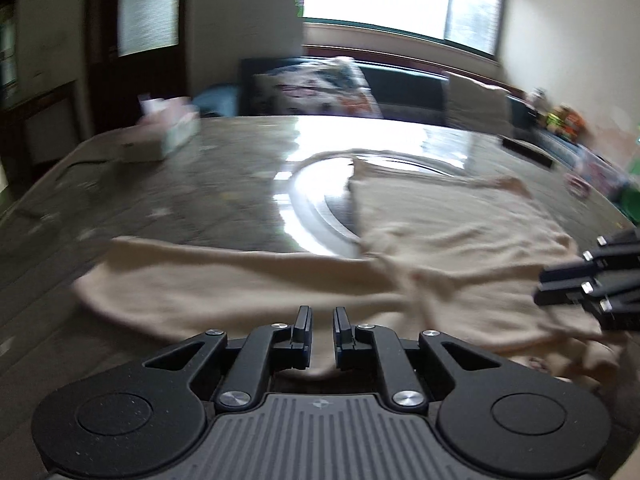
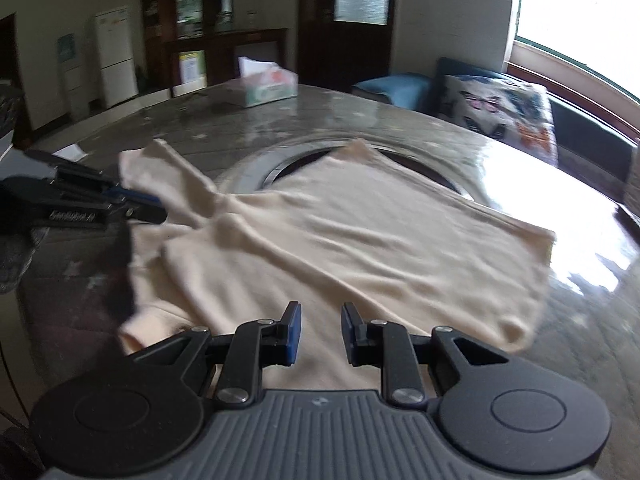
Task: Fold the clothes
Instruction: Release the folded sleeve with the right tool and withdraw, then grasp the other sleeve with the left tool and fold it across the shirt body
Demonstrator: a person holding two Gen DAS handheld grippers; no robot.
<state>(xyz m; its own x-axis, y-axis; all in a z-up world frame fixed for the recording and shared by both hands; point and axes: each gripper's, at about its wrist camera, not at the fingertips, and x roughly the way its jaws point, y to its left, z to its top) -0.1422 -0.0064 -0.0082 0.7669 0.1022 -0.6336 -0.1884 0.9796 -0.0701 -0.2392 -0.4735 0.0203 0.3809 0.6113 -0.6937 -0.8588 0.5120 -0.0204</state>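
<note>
Two grippers hang over one cream garment (image 1: pixel 420 240) spread on a glossy stone-patterned table (image 1: pixel 180 184).

From the left wrist view, the left gripper (image 1: pixel 322 326) has its jaws a narrow gap apart with nothing clamped between them; cloth lies below the tips, though whether they touch it is hard to tell through the blur. The garment runs from a long sleeve at the left across to the body at the right, partly covering a round inset ring (image 1: pixel 304 200) in the tabletop. The right gripper (image 1: pixel 560 288) shows at the right edge over the cloth; its jaw state cannot be read from here. A tissue box (image 1: pixel 168 136) stands at the far left.

From the right wrist view, the right gripper (image 2: pixel 320 330) is open wider, empty, above the near edge of the garment (image 2: pixel 360 240). The left gripper (image 2: pixel 148 204) reaches in beside the sleeve.

The fabric looks thin, soft and light: it will drape, wrinkle and slide easily on the polished top. Pinching at hems, a sleeve cuff or a corner seems the surest hold, since a mid-panel pinch would likely bunch it.
</note>
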